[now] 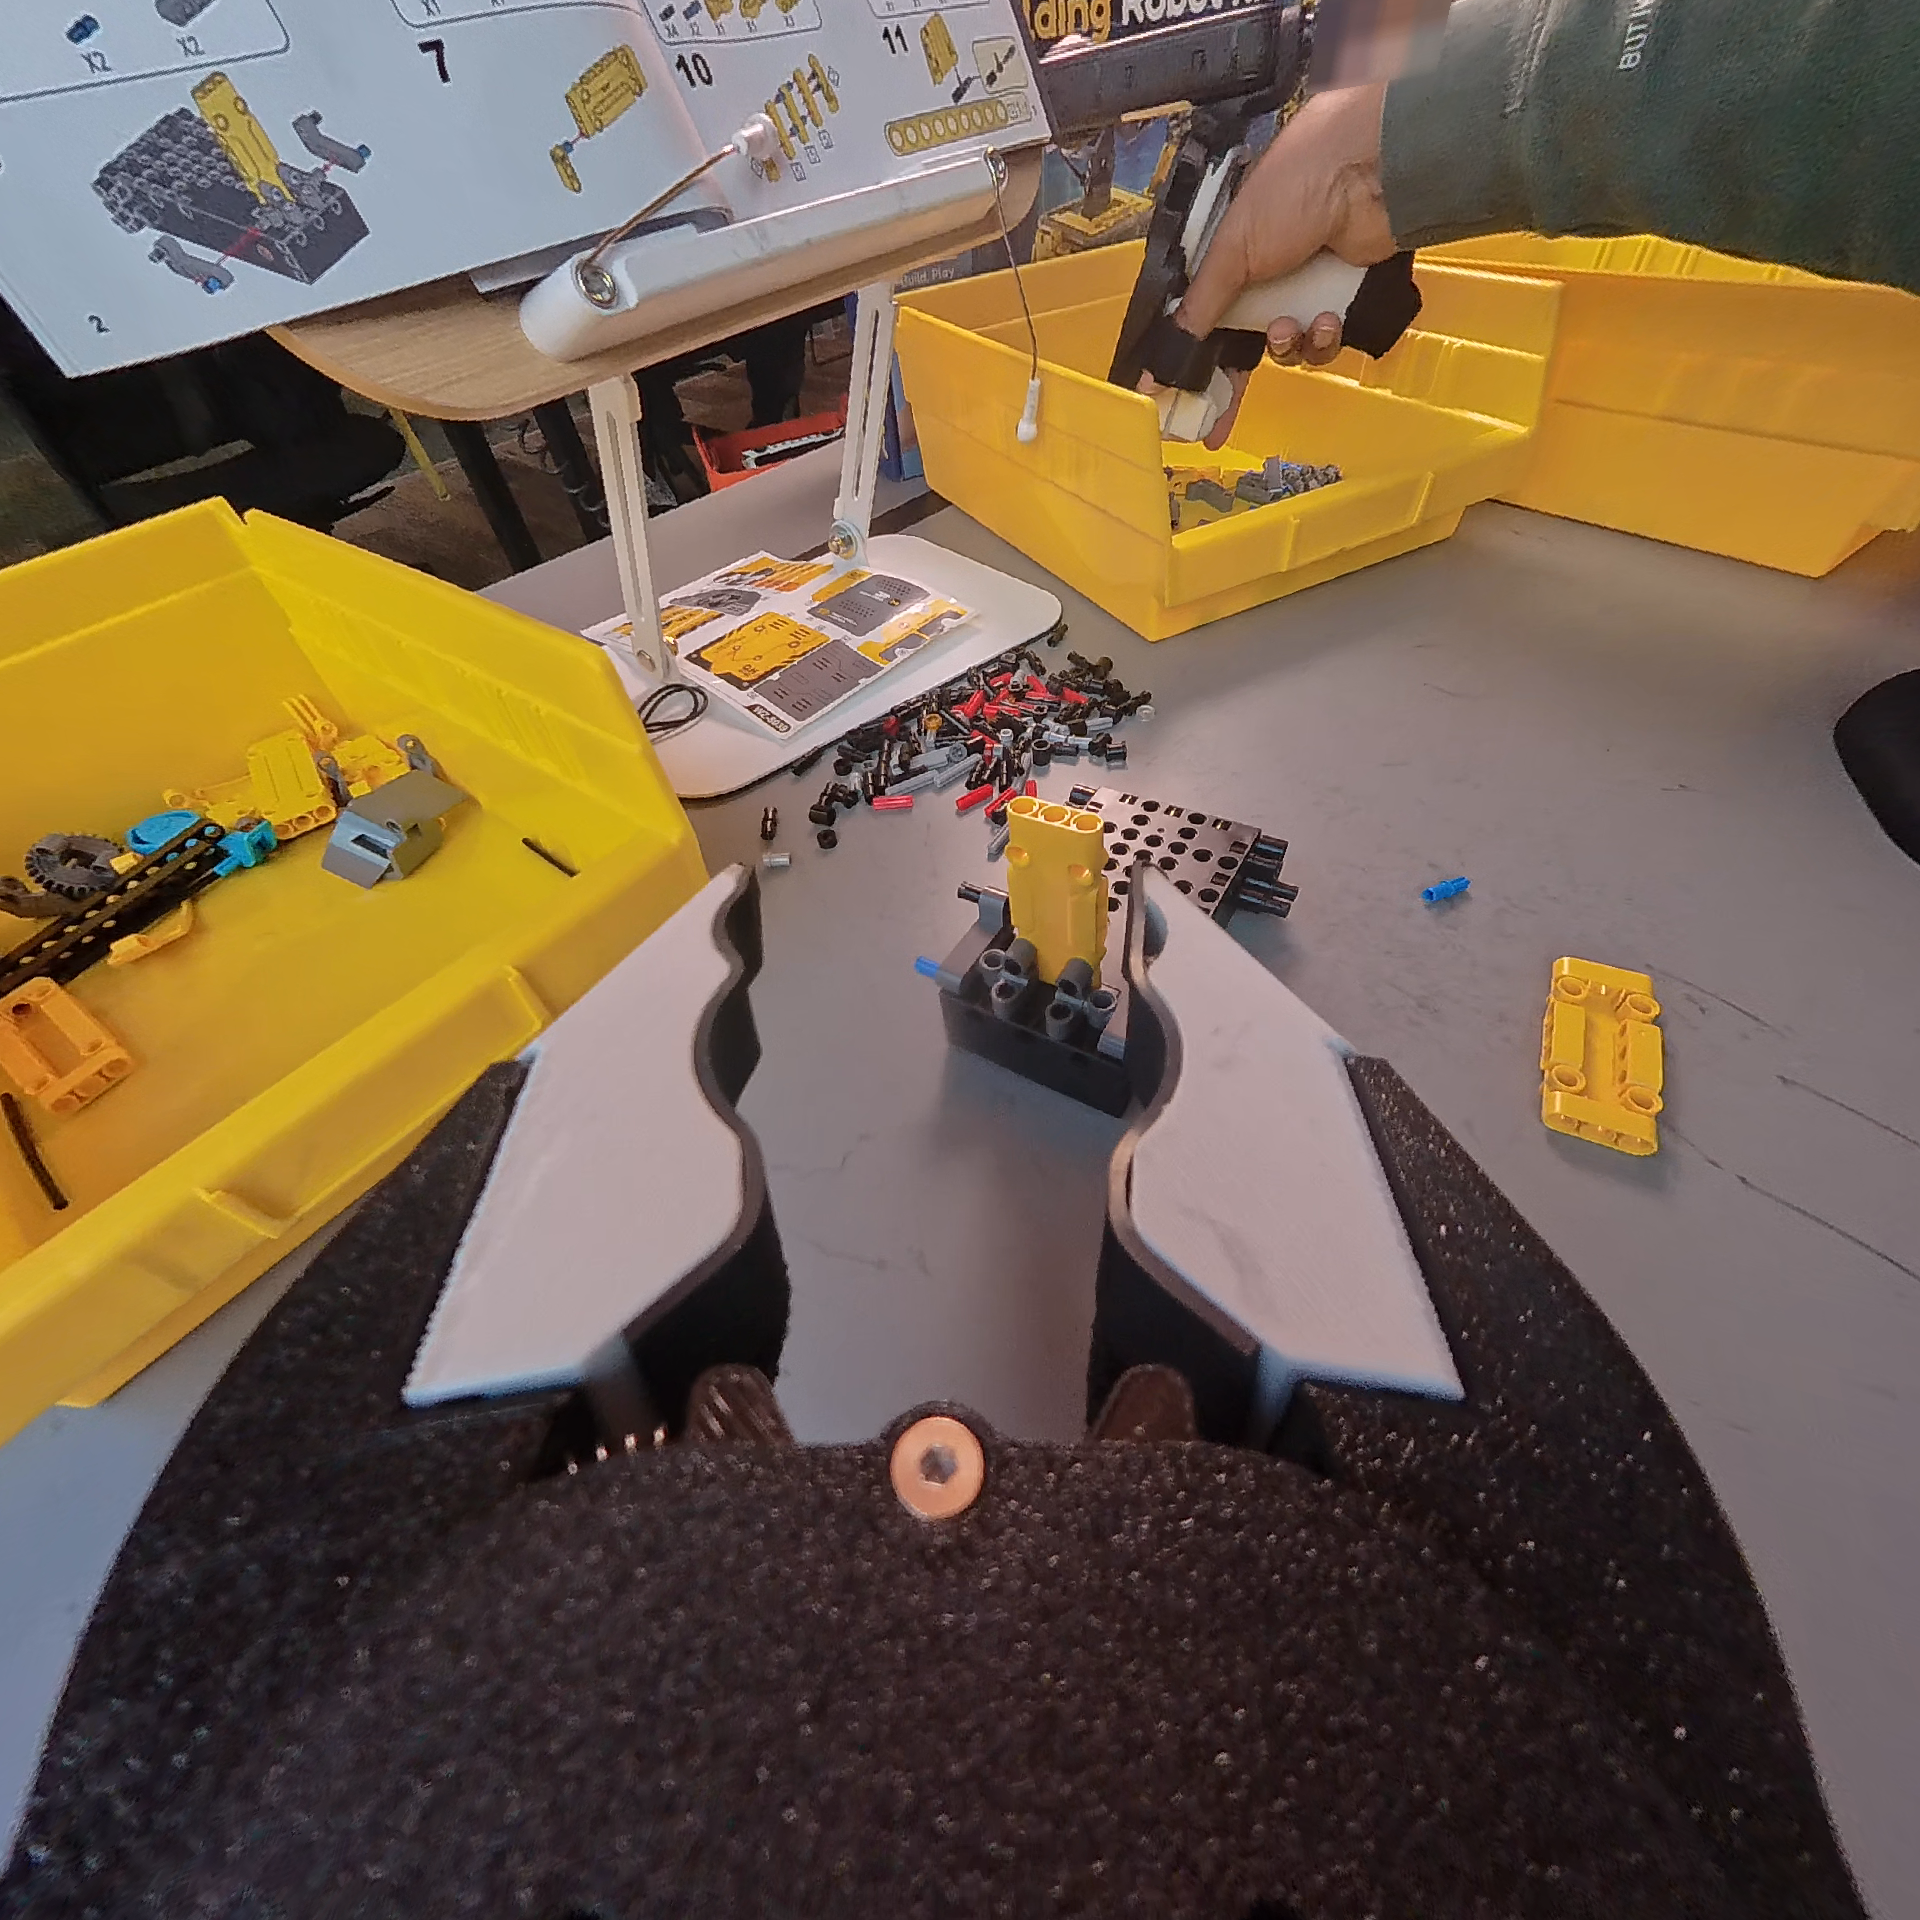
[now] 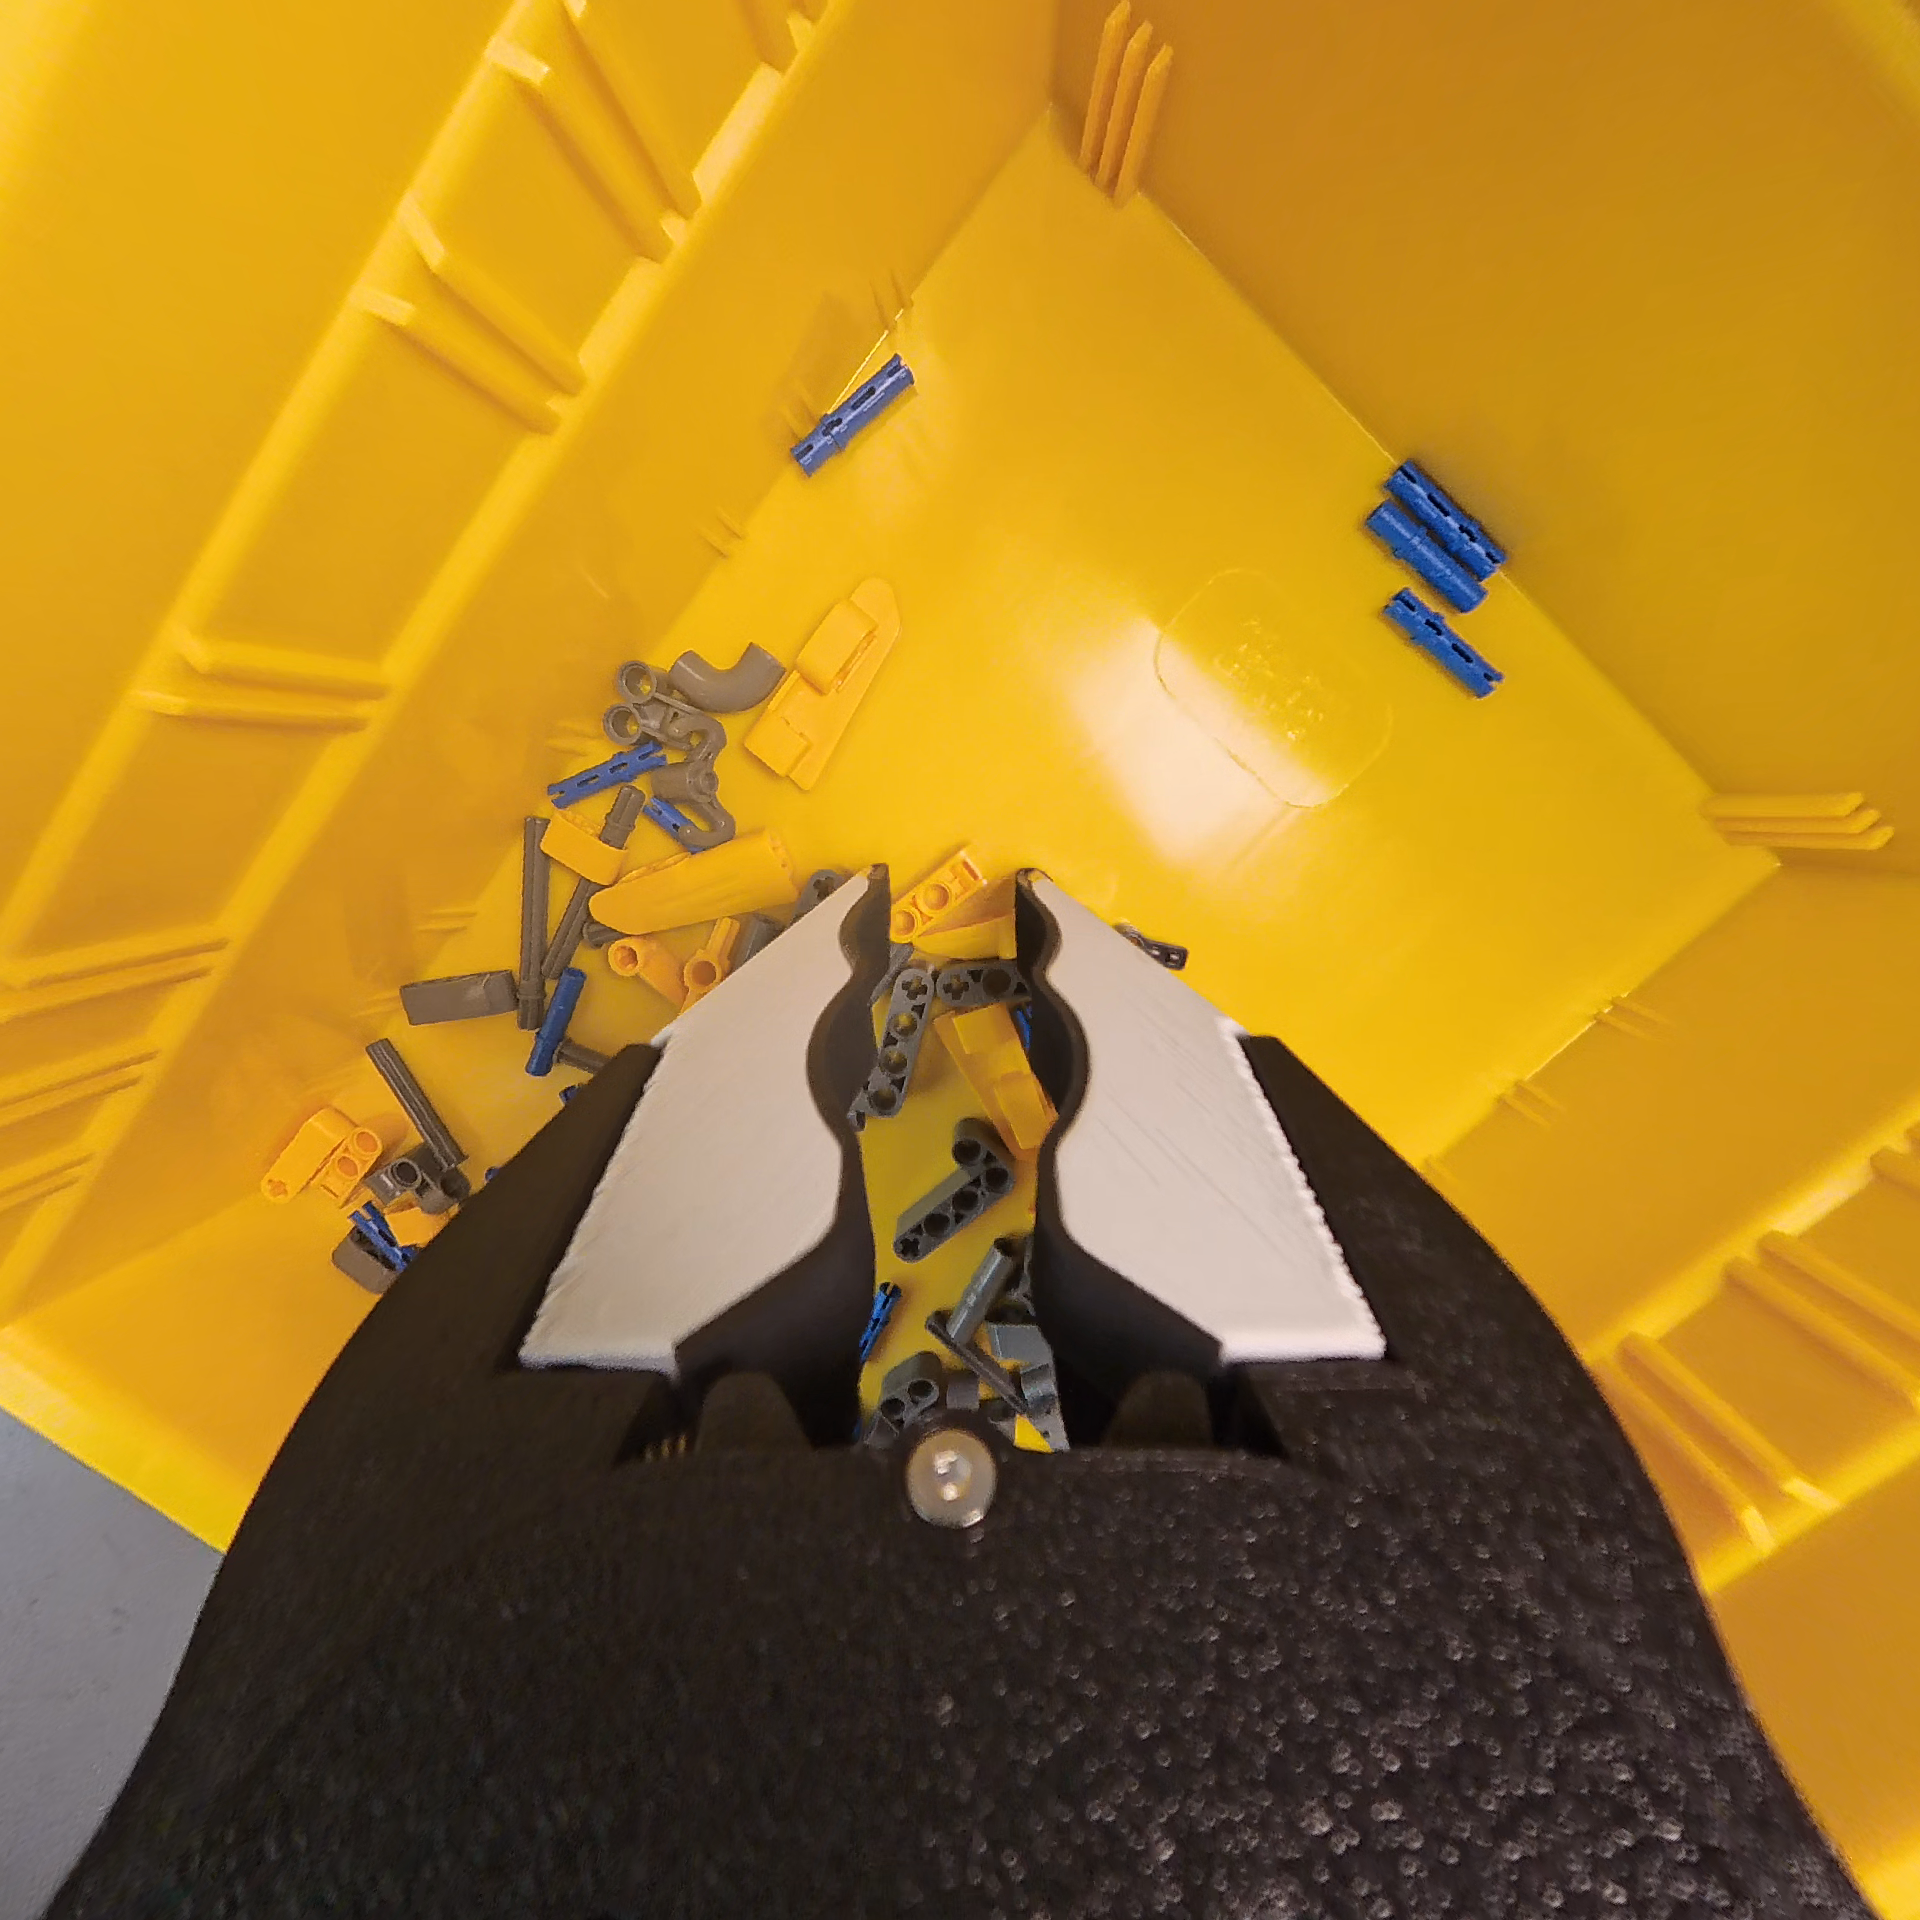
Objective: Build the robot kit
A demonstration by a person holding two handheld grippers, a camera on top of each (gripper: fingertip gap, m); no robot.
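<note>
Left gripper (image 1: 940,925) spread wide over grey table (image 1: 1455,748), clamping nothing; right finger (image 1: 1226,1049) beside black block (image 1: 1039,1023) with upright yellow piece (image 1: 1051,888). Black holed plate (image 1: 1195,842) just behind. Yellow panel (image 1: 1600,1055) and blue pin (image 1: 1446,889) lying to the right. Yellow bin (image 1: 312,1039) at left, holding mixed parts. Farther off, pile of pins (image 1: 987,727), then stand (image 1: 862,665) with booklet (image 1: 343,135).

Right gripper (image 2: 951,883) inside far bin (image 2: 1558,260), narrowly parted, gripping nothing, tips over grey beams (image 2: 925,1023) and yellow parts (image 2: 992,1055). Blue pins (image 2: 1439,561) beyond, by the wall.

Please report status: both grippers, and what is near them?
Left hand-held gripper open, black-and-yellow brick assembly between fingers. Right hand-held gripper open over loose parts in yellow bin.
</note>
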